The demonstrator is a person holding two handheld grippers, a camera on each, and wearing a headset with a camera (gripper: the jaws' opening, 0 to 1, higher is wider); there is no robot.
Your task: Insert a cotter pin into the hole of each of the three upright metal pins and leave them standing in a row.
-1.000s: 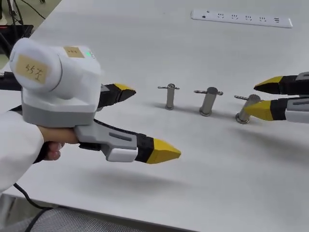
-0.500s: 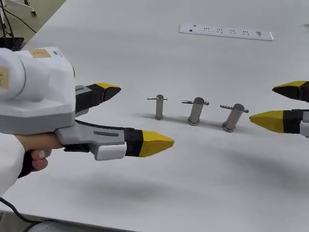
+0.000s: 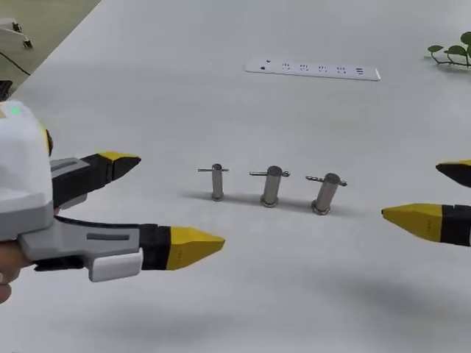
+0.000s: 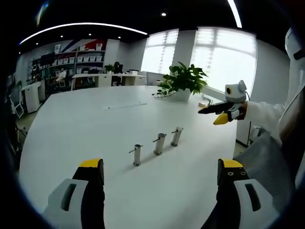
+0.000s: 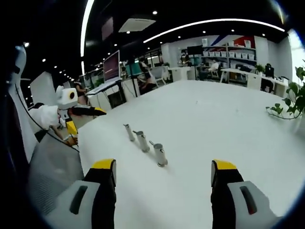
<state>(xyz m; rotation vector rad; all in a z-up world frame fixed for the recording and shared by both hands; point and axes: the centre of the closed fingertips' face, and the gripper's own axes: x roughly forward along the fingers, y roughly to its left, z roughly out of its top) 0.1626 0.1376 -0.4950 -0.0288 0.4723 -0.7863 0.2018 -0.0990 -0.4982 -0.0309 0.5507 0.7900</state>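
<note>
Tabletop spreads wide around pin row; left gripper, right gripper stand off.

White table w/ 3 pins, pwr strip

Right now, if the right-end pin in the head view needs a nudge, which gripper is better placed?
Right, probably. The right gripper, open, hangs off that end of the row, closest to that pin. The left gripper is off the far end, with the two other pins in between.
</note>
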